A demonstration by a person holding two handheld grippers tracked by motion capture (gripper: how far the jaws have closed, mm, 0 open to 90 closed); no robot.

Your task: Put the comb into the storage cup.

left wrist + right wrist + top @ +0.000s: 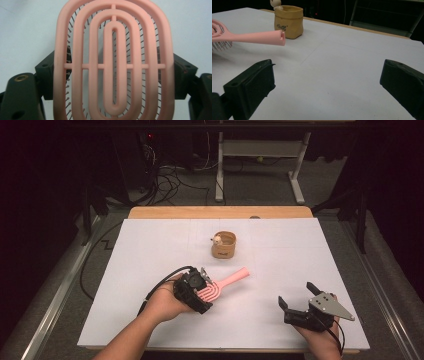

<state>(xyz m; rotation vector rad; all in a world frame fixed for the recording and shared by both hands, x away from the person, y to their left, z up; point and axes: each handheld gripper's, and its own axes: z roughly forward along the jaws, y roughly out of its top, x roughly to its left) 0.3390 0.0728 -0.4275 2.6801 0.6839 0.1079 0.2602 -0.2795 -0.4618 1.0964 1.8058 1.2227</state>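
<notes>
left gripper (204, 289): jaws clenched on pink brush (220, 286) head's edges; handle free above table (280, 245)
right gripper (298, 296): jaws released, bare table around
pouch (223, 244): well apart

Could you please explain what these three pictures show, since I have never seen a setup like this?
A person sits at a white table with a hand-held two-jaw gripper in each hand. The high view looks down from above the person's side; the other two pictures come from cameras riding on each gripper. The left gripper is shut on the head of a pink hairbrush, which fills its camera's picture, bristles facing away. The right gripper is open and holds nothing; its black jaws frame bare table. Farther back stands a small tan pouch with a little figure at its rim.
</notes>
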